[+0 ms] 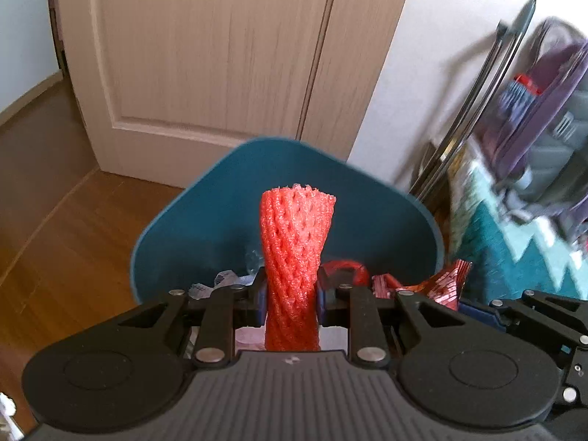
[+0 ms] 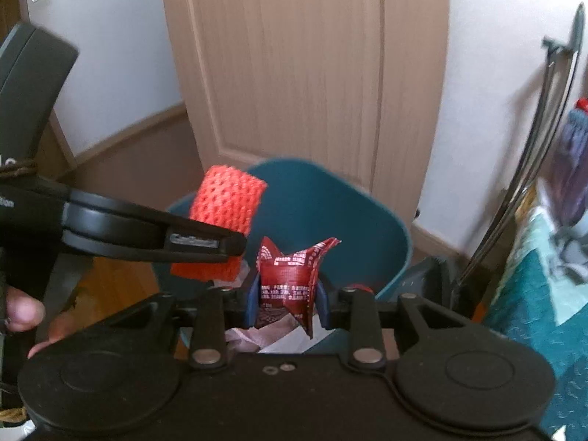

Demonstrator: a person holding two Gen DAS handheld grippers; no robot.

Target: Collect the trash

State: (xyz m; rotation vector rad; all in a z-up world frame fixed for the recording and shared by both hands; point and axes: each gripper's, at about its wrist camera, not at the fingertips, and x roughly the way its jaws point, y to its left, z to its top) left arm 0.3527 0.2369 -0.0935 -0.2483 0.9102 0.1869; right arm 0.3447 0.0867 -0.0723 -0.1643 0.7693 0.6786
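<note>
A pale wooden door point(image 1: 205, 47) fills the wall behind the scene, with brown wood flooring point(image 1: 55, 242) running up to it; at the right edge a teal patterned blanket point(image 1: 514, 242) lies blurred beside dark metal rods point(image 1: 488, 84) leaning on the white wall; in front of the door stands a teal trash bin point(image 1: 205, 220), its open mouth showing white paper scraps point(image 1: 220, 281) inside; both handheld tools hover side by side above that bin; the left gripper point(image 1: 290, 294) has its blue pads pressed narrowly against the sides of an orange foam fruit net point(image 1: 296, 242), which stands upright between the fingers, its frayed top flaring against the bin's back wall; the right gripper point(image 2: 286, 299) is closed partway on a crumpled red wrapper point(image 2: 290, 279) printed with white lettering, the wrapper's torn corners sticking up above the pads and its lower edge hanging below; from the right wrist view the net point(image 2: 228, 202) shows at the left, just beside the wrapper, behind the left tool's black finger point(image 2: 165, 239); a person's hand point(image 2: 22, 312) grips that tool at the frame's left edge.
</note>
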